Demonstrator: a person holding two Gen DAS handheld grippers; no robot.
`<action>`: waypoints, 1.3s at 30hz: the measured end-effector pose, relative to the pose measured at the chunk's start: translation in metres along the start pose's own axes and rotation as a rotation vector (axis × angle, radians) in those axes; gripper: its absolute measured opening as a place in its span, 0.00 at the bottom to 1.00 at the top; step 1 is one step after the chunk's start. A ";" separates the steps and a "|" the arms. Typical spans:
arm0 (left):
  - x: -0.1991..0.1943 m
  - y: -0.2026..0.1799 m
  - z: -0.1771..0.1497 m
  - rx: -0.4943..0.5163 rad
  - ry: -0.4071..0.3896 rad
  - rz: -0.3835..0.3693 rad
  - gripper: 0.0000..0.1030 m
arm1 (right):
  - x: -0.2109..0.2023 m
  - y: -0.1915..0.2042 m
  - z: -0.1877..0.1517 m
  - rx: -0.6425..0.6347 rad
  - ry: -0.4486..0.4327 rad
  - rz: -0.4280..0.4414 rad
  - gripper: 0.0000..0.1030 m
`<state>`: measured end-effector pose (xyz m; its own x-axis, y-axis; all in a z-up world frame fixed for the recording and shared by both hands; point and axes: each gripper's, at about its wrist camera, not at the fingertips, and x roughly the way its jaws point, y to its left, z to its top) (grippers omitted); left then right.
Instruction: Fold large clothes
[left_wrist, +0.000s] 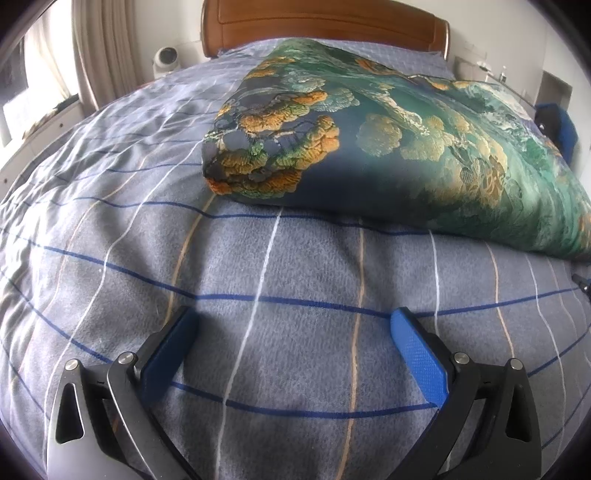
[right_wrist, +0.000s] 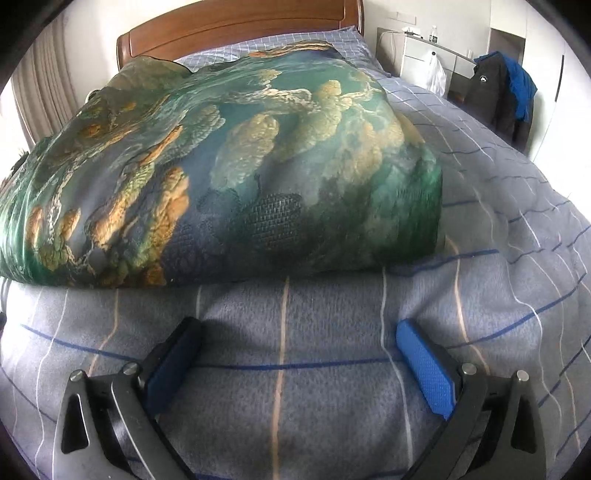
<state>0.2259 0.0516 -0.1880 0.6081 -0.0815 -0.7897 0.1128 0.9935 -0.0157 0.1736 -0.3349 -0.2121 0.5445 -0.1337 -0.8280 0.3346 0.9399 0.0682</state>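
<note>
The folded green-and-gold printed garment (left_wrist: 388, 147) (right_wrist: 221, 166) lies on the checked bedcover (left_wrist: 258, 277), apart from both tools. It sits at one o'clock from the left gripper (left_wrist: 293, 319) and eleven o'clock from the right gripper (right_wrist: 299, 330). Both are spread wide, grasping nothing.

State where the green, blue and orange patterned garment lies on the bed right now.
The green, blue and orange patterned garment lies bunched on the grey checked bedspread, between the open grippers and the wooden headboard; in the left wrist view it sits right of centre.

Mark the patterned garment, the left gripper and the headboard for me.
patterned garment (right_wrist: 229, 177), right wrist view, middle of its top face
left gripper (left_wrist: 291, 321), left wrist view, midway between fingertips
headboard (left_wrist: 325, 26), left wrist view, centre panel
</note>
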 end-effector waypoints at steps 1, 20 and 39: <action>0.000 0.000 0.000 0.003 0.000 0.004 1.00 | 0.000 0.000 0.001 0.000 0.000 0.000 1.00; -0.003 -0.010 -0.003 0.032 -0.022 0.060 1.00 | 0.002 -0.009 -0.004 0.007 -0.003 0.005 1.00; -0.004 -0.009 -0.004 0.025 -0.028 0.052 1.00 | 0.000 -0.008 -0.008 0.009 -0.004 0.003 1.00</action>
<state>0.2192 0.0435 -0.1871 0.6356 -0.0327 -0.7713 0.0998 0.9942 0.0400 0.1647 -0.3401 -0.2171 0.5484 -0.1325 -0.8256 0.3401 0.9374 0.0755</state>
